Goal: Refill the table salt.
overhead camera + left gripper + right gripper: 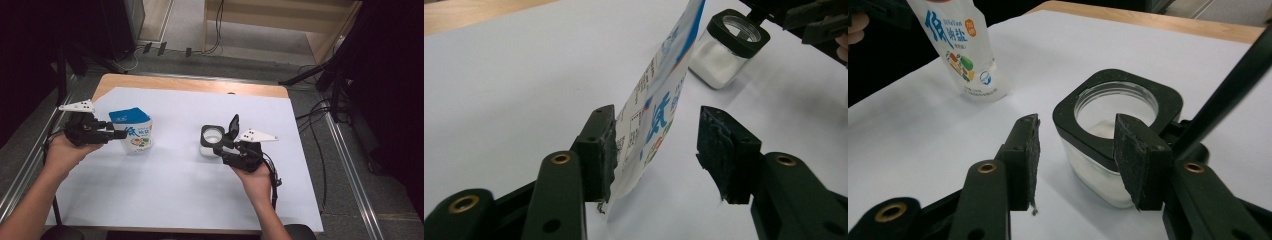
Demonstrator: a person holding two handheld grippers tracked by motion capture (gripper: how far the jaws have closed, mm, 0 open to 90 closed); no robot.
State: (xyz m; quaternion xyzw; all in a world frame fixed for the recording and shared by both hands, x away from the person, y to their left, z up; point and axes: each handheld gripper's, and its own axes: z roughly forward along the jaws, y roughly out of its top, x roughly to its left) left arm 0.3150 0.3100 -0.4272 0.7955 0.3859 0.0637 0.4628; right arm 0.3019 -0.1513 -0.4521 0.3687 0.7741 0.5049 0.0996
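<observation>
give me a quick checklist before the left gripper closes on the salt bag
1. salt bag between the jaws of the left gripper: ok, one pad touches it, the other stands apart.
2. Left gripper open: ok.
3. Bag upright on the white sheet: ok, it leans slightly.
4. glass jar lid flipped open: ok, white contents show inside.
5. right gripper steadying the jar: not ok, its jaws are open and do not clamp the rim.
6. Bag top open for pouring: cannot tell.
</observation>
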